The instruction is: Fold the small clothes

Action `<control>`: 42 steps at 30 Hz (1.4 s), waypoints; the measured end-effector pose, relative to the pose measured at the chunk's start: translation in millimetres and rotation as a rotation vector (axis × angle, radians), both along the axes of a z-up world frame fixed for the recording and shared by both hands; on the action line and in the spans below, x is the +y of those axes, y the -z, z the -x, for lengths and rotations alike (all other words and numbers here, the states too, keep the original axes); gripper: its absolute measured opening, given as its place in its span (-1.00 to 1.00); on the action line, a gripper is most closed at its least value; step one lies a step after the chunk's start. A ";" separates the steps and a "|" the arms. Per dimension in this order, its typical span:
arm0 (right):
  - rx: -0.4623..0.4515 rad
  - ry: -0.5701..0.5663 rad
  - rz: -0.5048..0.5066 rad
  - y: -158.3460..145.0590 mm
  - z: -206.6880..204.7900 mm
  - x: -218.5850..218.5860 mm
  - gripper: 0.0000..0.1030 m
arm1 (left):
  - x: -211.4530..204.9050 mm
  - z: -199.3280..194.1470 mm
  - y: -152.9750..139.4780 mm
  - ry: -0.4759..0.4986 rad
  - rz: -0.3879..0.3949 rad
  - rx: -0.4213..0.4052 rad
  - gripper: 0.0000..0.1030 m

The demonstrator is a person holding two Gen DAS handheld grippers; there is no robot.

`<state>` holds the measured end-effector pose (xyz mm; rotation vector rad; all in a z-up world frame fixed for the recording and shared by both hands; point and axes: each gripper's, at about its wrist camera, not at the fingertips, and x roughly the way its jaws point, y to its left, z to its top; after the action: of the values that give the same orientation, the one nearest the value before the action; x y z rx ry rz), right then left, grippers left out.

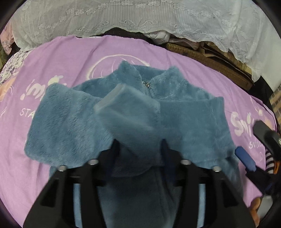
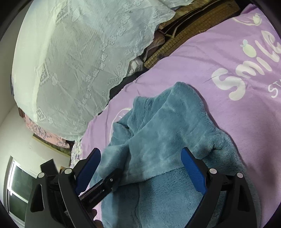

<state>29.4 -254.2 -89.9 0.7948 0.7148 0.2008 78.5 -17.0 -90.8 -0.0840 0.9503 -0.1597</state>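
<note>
Blue fleece jacket [image 1: 184, 112] lies zip-up on the purple "Smile" sheet [image 1: 73, 57], collar toward the white lace cover [image 1: 140, 15] at the far edge. Both sleeves are already crossed over the chest; the cuff of the upper one [image 1: 123, 105] sits just below the zip pull [image 1: 146, 84].

Left gripper [image 1: 139, 145]: jaws about half open, straddling the upper sleeve. Pads don't look to be pressing it, so I'd call it let go. It's pitched steeply down onto the chest, just below the zip pull.

Right gripper [image 2: 140, 168]: jaws wide, nothing held, hovering over the jacket's side edge, shallower tilt, well away from the zip.

To finish this step well, my read:
- lift left straight up, so the pile doesn't drag the sleeve off
- check the cuff stays inside the body outline
- then both grippers to the hem, pinch corners evenly and fold toward the collar

Thick fleece springs back; press the crease flat.
</note>
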 end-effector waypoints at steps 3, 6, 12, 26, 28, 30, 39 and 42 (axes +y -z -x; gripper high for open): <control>0.005 -0.012 0.031 2.7 -2.4 7.3 0.81 | 14.9 16.9 -13.7 -0.002 -0.011 -0.071 0.48; 0.004 -0.052 0.079 3.2 -4.7 21.4 0.80 | 42.6 30.7 -28.0 -0.035 -0.031 -0.137 0.69; -0.084 -0.198 0.309 -11.8 2.1 84.8 0.79 | 132.7 20.3 -21.9 -0.310 -0.044 -0.118 0.76; -0.048 -0.246 0.761 2.3 -50.8 187.1 0.18 | 187.3 1.8 22.7 -0.434 0.041 0.008 0.77; -0.018 -0.243 0.701 7.4 -59.5 178.2 -0.29 | 187.6 2.8 22.2 -0.434 0.045 0.007 0.77; -0.031 -0.230 0.622 3.7 -57.1 163.4 -0.62 | 188.6 2.0 21.5 -0.435 0.048 0.006 0.77; -0.137 -0.124 0.481 -39.8 -42.6 85.3 -0.71 | 163.8 3.0 6.9 -0.366 0.009 -0.036 0.78; -0.120 -0.093 0.453 -35.2 -44.1 55.8 -0.71 | 151.3 -2.0 11.1 -0.341 -0.023 -0.020 0.81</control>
<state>73.5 -198.4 -54.7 0.3152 0.6519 0.1605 80.5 134.2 -101.9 -0.2205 0.9037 0.1651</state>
